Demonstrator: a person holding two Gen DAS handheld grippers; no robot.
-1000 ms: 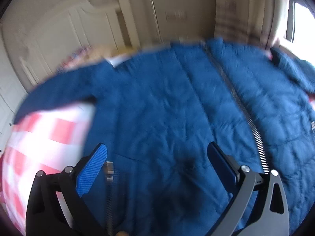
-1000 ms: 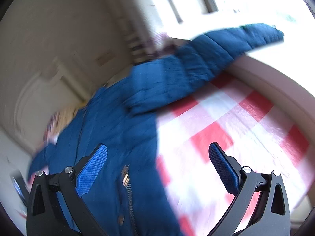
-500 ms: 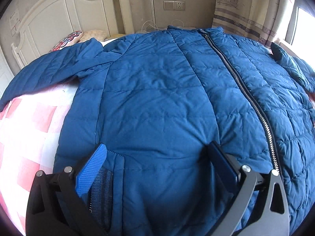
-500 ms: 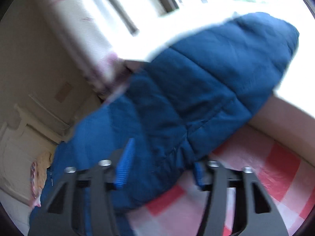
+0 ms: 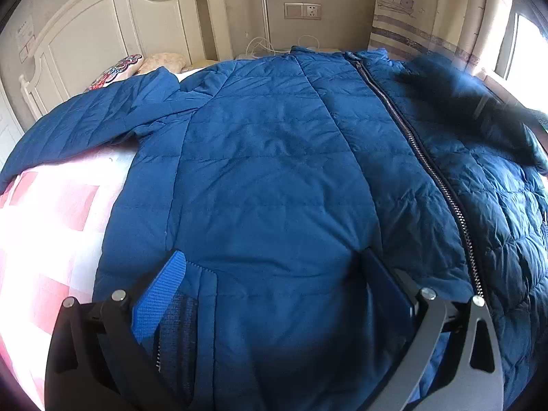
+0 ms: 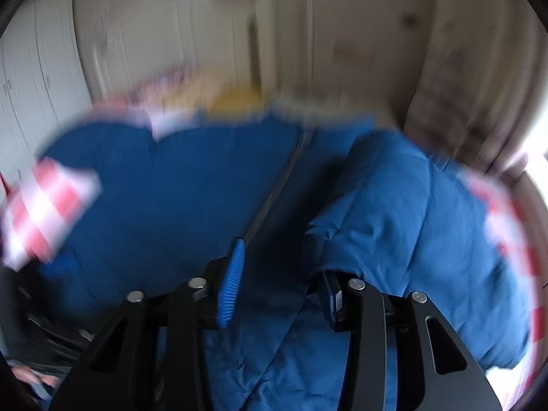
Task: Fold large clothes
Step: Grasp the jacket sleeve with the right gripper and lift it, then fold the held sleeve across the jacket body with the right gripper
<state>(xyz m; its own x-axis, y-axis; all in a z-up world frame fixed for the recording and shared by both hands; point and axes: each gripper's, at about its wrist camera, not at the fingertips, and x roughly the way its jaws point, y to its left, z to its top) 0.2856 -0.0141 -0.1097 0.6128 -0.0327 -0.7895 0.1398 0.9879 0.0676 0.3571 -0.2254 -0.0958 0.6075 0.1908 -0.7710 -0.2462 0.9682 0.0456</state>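
The blue jacket (image 5: pixel 274 178) lies zipped on the bed (image 5: pixel 51 226). The left tool (image 5: pixel 270 284) is wide open at its hem. The right tool (image 6: pixel 281 284) pinches a sleeve (image 6: pixel 411 226), its jaws opening slightly.

A blue quilted jacket (image 5: pixel 274 178) lies front-up, zipped, spread across the bed (image 5: pixel 51 233), collar toward the headboard; one sleeve (image 6: pixel 404 212) is folded over its front.
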